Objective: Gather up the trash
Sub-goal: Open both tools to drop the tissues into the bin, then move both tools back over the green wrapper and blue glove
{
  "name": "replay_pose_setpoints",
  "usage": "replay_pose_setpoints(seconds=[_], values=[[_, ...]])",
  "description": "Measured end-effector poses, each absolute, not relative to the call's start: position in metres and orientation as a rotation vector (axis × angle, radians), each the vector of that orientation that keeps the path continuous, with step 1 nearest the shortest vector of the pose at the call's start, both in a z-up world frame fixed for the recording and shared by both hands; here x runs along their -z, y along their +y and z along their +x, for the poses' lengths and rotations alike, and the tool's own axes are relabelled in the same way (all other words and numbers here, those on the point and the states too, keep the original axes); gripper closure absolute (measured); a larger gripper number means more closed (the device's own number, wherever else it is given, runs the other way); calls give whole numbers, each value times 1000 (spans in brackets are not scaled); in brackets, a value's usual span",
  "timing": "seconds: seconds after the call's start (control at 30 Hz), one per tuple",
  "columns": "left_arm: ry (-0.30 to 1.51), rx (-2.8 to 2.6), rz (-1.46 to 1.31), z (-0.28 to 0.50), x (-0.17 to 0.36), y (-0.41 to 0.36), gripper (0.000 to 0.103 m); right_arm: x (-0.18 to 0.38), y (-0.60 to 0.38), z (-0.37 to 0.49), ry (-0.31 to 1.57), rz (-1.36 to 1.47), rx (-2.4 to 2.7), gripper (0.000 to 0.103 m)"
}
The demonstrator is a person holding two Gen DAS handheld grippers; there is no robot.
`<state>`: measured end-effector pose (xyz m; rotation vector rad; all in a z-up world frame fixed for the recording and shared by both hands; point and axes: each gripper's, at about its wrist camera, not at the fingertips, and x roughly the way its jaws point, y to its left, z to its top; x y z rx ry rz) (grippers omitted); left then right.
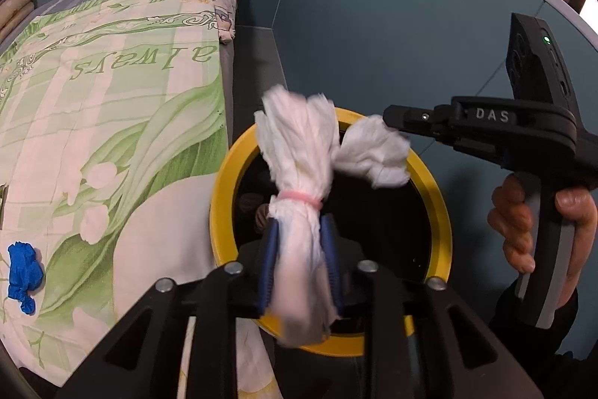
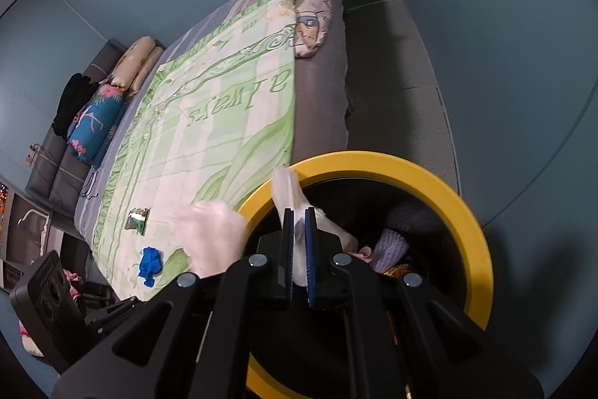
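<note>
My left gripper (image 1: 299, 242) jaws narrow around banded tissue bundle (image 1: 299, 171), right gripper (image 2: 299, 242) jaws pinching white tissue (image 2: 295, 197), both over yellow-rimmed bin (image 2: 441, 182) beside bed (image 2: 321, 100).

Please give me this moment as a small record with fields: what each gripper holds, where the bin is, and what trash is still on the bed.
left gripper: white tissue bundle with a pink band between its jaws, above the bin
right gripper: shut on white tissue piece, above the bin
bin: yellow rim, on the floor beside the bed
left on bed: blue crumpled piece, small shiny wrapper
</note>
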<state>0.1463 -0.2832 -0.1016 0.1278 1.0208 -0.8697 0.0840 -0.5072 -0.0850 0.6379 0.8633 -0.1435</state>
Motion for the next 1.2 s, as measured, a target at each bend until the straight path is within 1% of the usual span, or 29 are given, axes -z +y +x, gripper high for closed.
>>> replay_pose_setpoints(seconds=[0.03, 0.1, 0.27, 0.3, 0.33, 0.4, 0.57, 0.6, 0.63, 0.77, 0.9, 1.0, 1.03, 1.1, 1.17, 1.2], values=[[1021, 872, 127, 146, 102, -283, 71, 85, -508, 84, 863, 641, 149, 98], [1019, 873, 117, 146, 102, -281, 62, 85, -511, 81, 861, 647, 165, 98], [1009, 857, 102, 150, 98, -273, 53, 84, -514, 79, 849, 652, 176, 96], [1010, 851, 99, 152, 98, -271, 52, 83, -514, 78, 846, 652, 177, 90], [1008, 846, 100, 152, 98, -270, 52, 82, -514, 77, 841, 653, 179, 79], [1001, 830, 101, 156, 96, -265, 52, 81, -515, 77, 829, 655, 184, 67], [989, 786, 88, 167, 92, -250, 49, 77, -512, 78, 825, 646, 178, 66], [983, 772, 85, 169, 90, -245, 47, 76, -510, 78, 824, 643, 172, 64], [976, 759, 83, 172, 89, -241, 46, 76, -509, 79, 823, 640, 168, 59], [961, 706, 68, 185, 85, -220, 44, 71, -500, 84, 824, 617, 144, 52], [947, 645, 45, 198, 82, -195, 37, 62, -482, 92, 814, 569, 106, 37], [934, 596, 39, 208, 81, -177, 35, 54, -463, 100, 809, 526, 56, 34], [928, 571, 36, 213, 81, -168, 35, 52, -458, 102, 806, 519, 46, 30], [925, 544, 24, 219, 81, -154, 33, 48, -444, 107, 794, 490, 15, 27], [920, 507, 5, 228, 81, -137, 32, 44, -431, 113, 788, 469, -20, 22], [917, 492, -1, 232, 82, -131, 30, 43, -423, 117, 789, 458, -46, 17]])
